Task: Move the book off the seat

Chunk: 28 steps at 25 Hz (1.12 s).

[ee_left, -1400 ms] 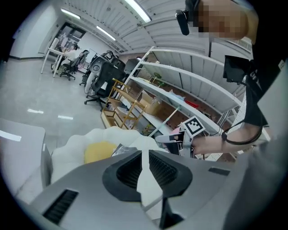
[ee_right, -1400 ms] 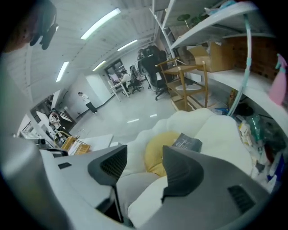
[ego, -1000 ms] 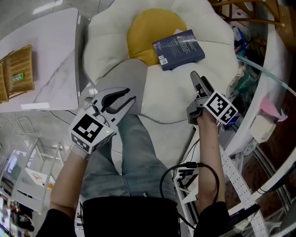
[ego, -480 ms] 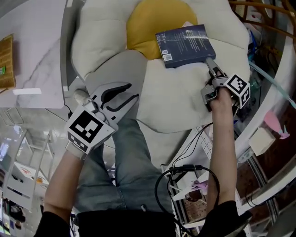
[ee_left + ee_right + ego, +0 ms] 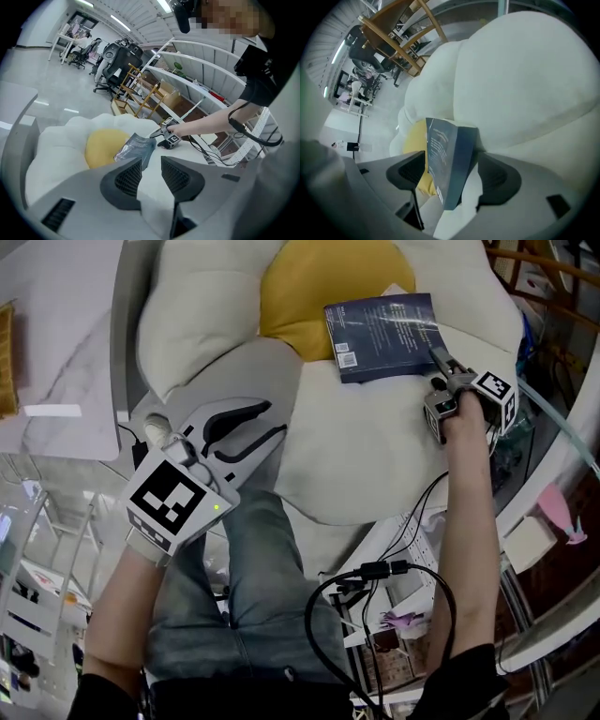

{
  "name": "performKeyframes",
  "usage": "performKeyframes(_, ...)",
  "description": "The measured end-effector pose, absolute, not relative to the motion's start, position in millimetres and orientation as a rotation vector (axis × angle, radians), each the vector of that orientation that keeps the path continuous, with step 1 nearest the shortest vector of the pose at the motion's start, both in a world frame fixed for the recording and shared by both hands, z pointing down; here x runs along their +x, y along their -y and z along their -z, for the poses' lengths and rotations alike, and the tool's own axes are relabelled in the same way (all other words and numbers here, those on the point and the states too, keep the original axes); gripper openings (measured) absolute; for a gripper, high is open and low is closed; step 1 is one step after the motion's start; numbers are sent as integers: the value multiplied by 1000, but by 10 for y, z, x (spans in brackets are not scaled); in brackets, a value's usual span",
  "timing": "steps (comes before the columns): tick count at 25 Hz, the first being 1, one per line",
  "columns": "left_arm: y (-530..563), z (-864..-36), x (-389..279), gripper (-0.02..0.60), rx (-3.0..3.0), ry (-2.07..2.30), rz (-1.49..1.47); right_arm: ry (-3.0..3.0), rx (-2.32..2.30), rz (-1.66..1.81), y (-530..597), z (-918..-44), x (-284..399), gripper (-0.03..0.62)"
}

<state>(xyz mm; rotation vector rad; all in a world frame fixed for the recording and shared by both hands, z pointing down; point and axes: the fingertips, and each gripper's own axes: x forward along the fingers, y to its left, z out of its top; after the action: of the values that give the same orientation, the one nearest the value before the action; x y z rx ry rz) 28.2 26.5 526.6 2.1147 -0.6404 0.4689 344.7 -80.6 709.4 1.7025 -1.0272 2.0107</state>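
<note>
Upper left: white desk (image 5: 66, 352), brown packet (image 5: 5, 362) at its left edge.

Left of centre: left gripper (image 5: 272, 423) held off the seat's near left edge, above a jeans-clad leg (image 5: 253, 559). Aimed across the seat toward the book, well apart from it. Jaws wide, just been opening, nothing between them.

Centre: white flower-shaped seat (image 5: 375, 446) with yellow middle (image 5: 309, 287).

Right of centre: dark blue book (image 5: 384, 334) flat on the seat, toward its far right edge, partly on the yellow middle and partly on the white padding.

Right: right gripper (image 5: 437, 354) tipped steeply down at the book's right edge. Jaws wide, just been opening, straddling that edge with the book standing between them. One pad close beside the cover; no pad seen pressing.
</note>
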Motion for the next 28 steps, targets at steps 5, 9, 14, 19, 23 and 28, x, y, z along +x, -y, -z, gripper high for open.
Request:
performKeyframes(5,-267,-5310,264,110,2102,632,-490,946,1666,-2022,766,-7379,3474,336)
performKeyframes(9,-283,-5305,241,110,2122,614,-522,936,1665,-2041,823,-7530,3463,335)
performKeyframes(14,-313,-5315,240,110,2120,591,-544,976,1603,-2088,886,-7750,3362,334)
performKeyframes(19,-319,-5331,309,110,2132,589,-539,993,1545,-2017,891,-7901,3285,334)
performKeyframes(23,-326,-5303,344,110,2121,581,-515,1004,1569,-1965,870,-7893,3316,331)
performKeyframes(28,-353,-5275,396,110,2123,564,-513,1112,1596,-1920,905,-7824,3343,220)
